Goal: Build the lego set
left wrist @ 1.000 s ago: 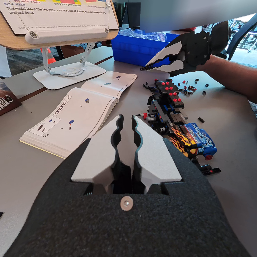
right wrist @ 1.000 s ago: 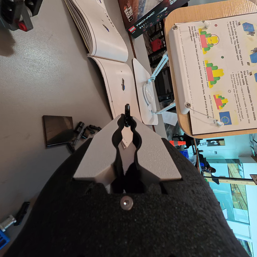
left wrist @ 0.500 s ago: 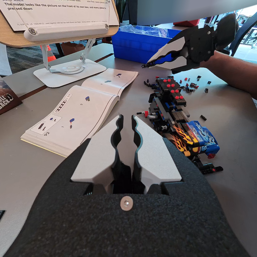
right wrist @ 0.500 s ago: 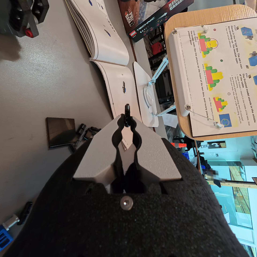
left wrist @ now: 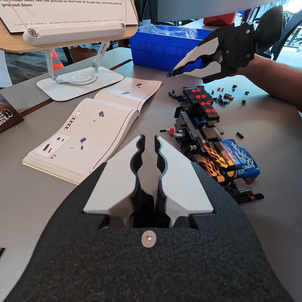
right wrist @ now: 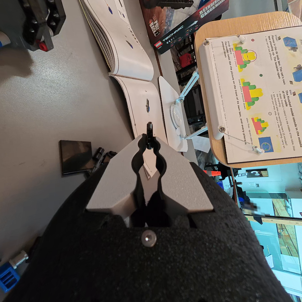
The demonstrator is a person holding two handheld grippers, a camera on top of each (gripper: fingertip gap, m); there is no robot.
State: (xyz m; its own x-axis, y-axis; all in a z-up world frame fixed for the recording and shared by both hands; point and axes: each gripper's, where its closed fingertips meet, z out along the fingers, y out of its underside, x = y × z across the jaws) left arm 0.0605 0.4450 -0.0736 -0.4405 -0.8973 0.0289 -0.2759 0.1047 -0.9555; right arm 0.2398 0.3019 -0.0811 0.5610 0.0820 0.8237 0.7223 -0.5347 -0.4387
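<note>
Right tongs [right wrist: 149, 138] are pinching a thin black lego beam with a row of holes [right wrist: 149, 133] at the very tips, the beam sticking out past them; in the left wrist view the same right tongs [left wrist: 175, 73] are hanging in the air above the far end of the model, beam [left wrist: 174, 72] pointing toward the booklet, a bare forearm [left wrist: 274, 81] behind them. Left tongs [left wrist: 149, 138] are sitting slightly spread with nothing between the fingers, hovering over the grey counter [left wrist: 32, 204] between booklet and model.

Partly built black lego vehicle chassis with red pins on top and a flame-printed blue and black body section [left wrist: 210, 143] is lying on the counter just right of the left tongs; the flame end is nearest the camera, the red-pin end farthest. Small loose black and red lego pieces [left wrist: 228, 98] are lying scattered beyond it on the right.

Open white instruction booklet [left wrist: 91, 135] is lying flat left of the model; a white tilting stand with a wooden board carrying a printed sheet [left wrist: 78, 78] is standing behind the booklet; a blue plastic bin [left wrist: 160, 47] is sitting at the far edge behind the right tongs.

Right wrist view is also showing a dark square tile [right wrist: 76, 157] on the counter with small black pins [right wrist: 99, 153] beside it; the dark lego set box [right wrist: 183, 24] is lying past the booklet [right wrist: 130, 49].
</note>
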